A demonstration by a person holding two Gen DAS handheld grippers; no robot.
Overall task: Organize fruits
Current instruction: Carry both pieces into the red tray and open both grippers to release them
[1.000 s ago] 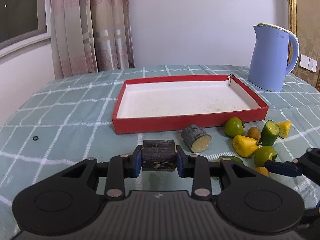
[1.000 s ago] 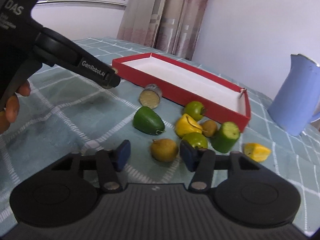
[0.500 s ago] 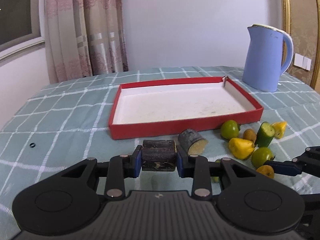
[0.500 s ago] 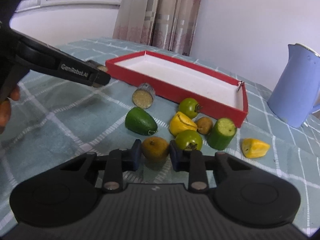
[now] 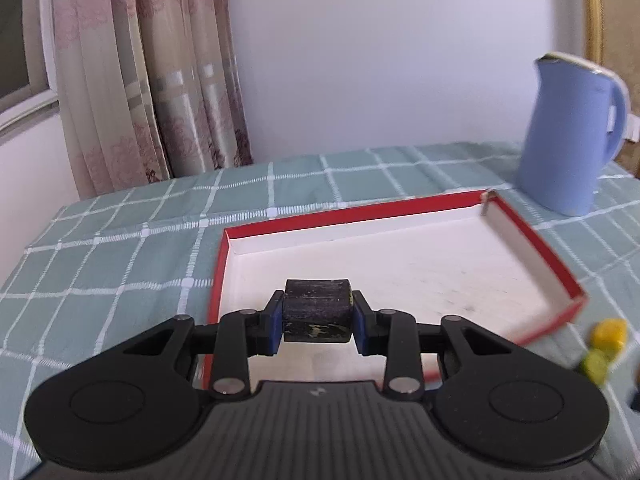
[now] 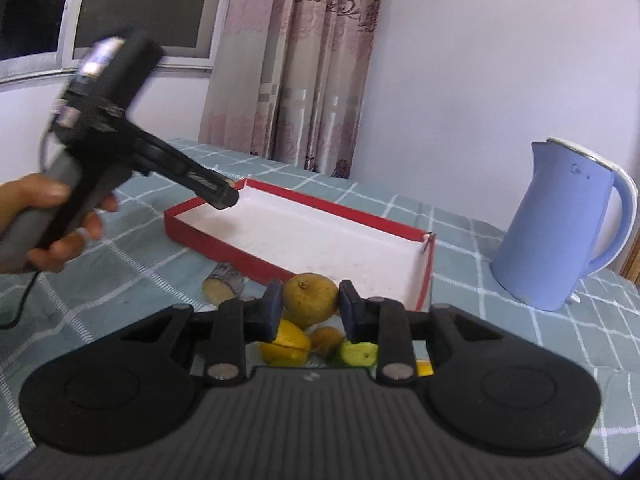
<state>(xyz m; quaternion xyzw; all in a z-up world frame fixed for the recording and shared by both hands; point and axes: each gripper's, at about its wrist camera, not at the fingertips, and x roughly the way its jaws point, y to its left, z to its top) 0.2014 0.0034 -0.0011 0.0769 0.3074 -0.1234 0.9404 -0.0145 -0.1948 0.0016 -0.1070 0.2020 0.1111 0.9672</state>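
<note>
My left gripper [image 5: 318, 314] is shut on a dark sugarcane piece [image 5: 317, 309] and hangs over the near left part of the red tray [image 5: 532, 240] with its white floor. In the right wrist view the same left gripper [image 6: 224, 196], held by a hand [image 6: 48, 216], is over the tray's [image 6: 224, 256] left corner. My right gripper [image 6: 309, 308] is shut on a brownish-yellow round fruit [image 6: 310, 298], lifted above the table in front of the tray. Below it lie a yellow fruit [image 6: 286, 346], a small brown fruit [image 6: 326, 338], a green fruit [image 6: 358, 354] and a second sugarcane piece [image 6: 222, 282].
A blue kettle [image 6: 560, 228] stands right of the tray on the green checked tablecloth [image 6: 520, 320]. Curtains [image 6: 296, 64] and a window [image 6: 120, 4] are behind the table. Blurred yellow and green fruit [image 5: 604, 346] shows at the right edge of the left wrist view.
The right gripper closed on the brownish-yellow fruit and lifted it off the table. The left gripper carried the sugarcane piece forward from in front of the tray to above it.
</note>
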